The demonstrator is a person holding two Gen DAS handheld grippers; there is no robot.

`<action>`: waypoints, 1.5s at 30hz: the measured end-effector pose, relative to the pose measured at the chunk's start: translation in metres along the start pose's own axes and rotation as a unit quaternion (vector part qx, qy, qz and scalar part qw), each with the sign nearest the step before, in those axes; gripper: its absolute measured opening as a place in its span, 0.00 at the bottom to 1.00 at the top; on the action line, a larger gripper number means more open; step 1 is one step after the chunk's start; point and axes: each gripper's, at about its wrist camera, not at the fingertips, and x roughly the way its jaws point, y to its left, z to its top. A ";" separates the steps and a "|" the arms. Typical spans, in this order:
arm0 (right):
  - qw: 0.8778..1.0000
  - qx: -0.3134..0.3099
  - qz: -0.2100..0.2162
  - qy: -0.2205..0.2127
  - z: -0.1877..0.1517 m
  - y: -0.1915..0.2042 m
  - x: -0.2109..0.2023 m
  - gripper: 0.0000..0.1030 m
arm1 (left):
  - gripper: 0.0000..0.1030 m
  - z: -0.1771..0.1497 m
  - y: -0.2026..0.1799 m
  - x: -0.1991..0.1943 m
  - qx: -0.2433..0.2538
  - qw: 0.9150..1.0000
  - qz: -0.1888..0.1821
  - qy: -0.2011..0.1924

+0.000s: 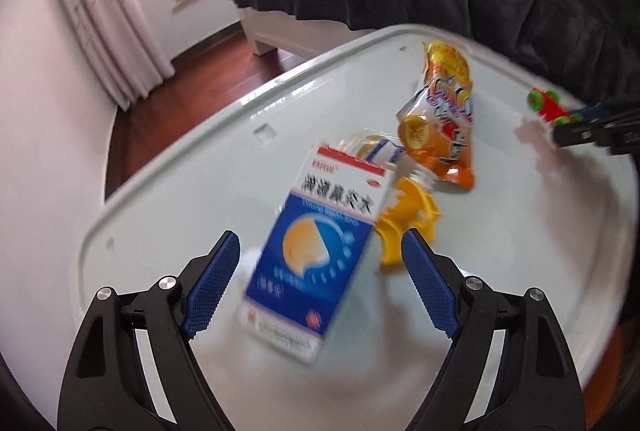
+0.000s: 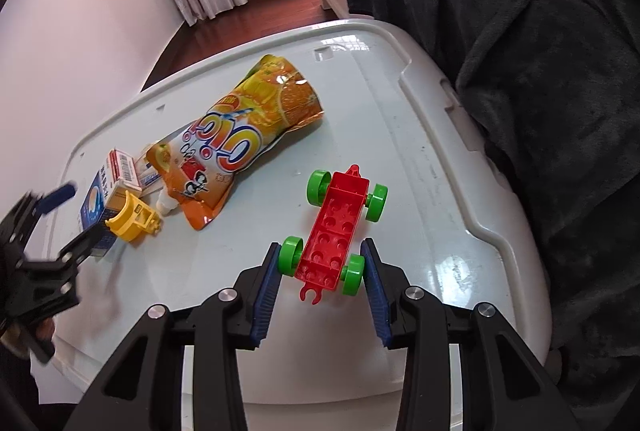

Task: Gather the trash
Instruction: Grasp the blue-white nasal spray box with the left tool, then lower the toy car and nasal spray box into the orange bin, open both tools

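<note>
A blue and white medicine box [image 1: 316, 243] lies on the white plastic lid [image 1: 168, 191]. My left gripper [image 1: 320, 243] is open, its blue pads on either side of the box, apart from it. An orange drink pouch [image 1: 444, 119] and a yellow toy piece [image 1: 404, 219] lie just beyond. In the right wrist view my right gripper [image 2: 322, 251] stands around the near end of a red toy car chassis with green wheels [image 2: 334, 231], pads against the near wheels. The pouch [image 2: 236, 139], the yellow piece [image 2: 134, 219] and the box [image 2: 98, 199] lie to its left, with the left gripper [image 2: 68, 215] over the box.
The lid [image 2: 420, 159] tops a storage bin. A bed with a dark blanket [image 2: 500, 31] stands close behind and to the right. Dark wooden floor [image 1: 192, 87], a white wall and curtains [image 1: 104, 11] lie to the left. The right gripper's fingers [image 1: 592, 135] show at the left wrist view's right edge.
</note>
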 end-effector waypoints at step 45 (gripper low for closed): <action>0.980 -0.183 0.076 0.032 -0.162 0.031 -0.140 0.39 | 0.50 -0.121 -0.140 -0.187 -0.272 0.957 0.027 0.095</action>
